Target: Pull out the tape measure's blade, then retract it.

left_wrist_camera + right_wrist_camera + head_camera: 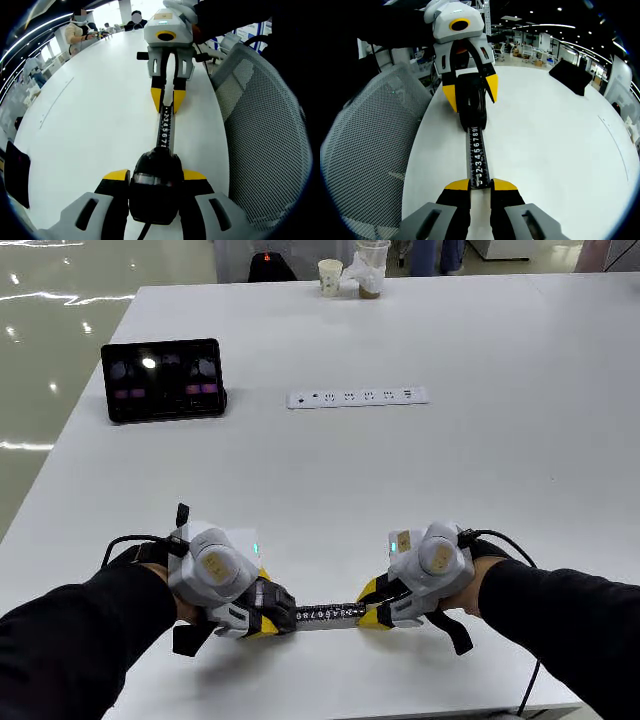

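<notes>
Tape measure (155,195): black body, low over the bench (330,470), close to its near edge, held btwn the two tools. Can't tell if it rests on the top.

Left tool (155,176): jaws part-open and clamped on the tape measure body from both sides. The body fills the gap.

Right tool (480,186): jaws almost closed, with yellow tips either side of the free end of the blade (476,152). Can't tell whether they nip the blade edges or the end hook.

Blade is out a short way and straight btwn the tools, printed face up. Digits read up to 9 at the case mouth. Judgement: mid-task. Can't tell which way the blade is going.

Risks from here (judgement):
- Blade end slips from the right tool. The hold is narrow on thin springy steel, so the blade would whip back into the case and the retract would be uncontrolled.
- Tools roll or drift off one line, so the blade twists or kinks, then jams at the mouth on the way back.
- Pull outruns the left tool's hold and the smooth body creeps fwd in the jaws.
- Work sits near the bench edge w/ a mesh chair (265,125) just beyond. If let go, the body could drop off.
- Retract too quick and the hook slams the mouth. Feed it back by closing the gap slowly.
</notes>
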The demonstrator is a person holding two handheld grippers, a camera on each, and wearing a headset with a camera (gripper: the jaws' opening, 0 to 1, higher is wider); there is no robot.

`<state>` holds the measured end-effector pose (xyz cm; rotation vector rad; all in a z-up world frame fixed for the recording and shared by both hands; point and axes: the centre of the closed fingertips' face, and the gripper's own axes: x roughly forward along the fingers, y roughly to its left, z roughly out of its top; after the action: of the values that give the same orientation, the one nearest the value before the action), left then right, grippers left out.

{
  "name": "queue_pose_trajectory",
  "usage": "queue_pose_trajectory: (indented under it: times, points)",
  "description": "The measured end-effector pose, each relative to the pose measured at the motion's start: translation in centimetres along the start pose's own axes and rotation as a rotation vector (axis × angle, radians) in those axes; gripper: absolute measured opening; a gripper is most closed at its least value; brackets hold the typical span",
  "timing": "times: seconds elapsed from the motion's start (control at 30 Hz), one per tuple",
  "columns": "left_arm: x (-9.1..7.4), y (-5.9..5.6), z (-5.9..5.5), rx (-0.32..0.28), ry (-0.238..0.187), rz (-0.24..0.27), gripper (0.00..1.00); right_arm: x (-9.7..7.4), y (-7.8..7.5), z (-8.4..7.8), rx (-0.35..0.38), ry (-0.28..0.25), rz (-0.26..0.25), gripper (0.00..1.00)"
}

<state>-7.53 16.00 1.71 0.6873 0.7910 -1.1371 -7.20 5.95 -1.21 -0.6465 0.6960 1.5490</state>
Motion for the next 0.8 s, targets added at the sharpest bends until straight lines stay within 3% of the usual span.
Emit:
queue_pose_trajectory:
  times: [0.8]
  points:
    - [0.0, -0.1, 0.1, 0.0, -0.003, -0.001, 0.33, -1.4, -0.3, -1.5, 0.027, 0.004, -0.012, 0.11]
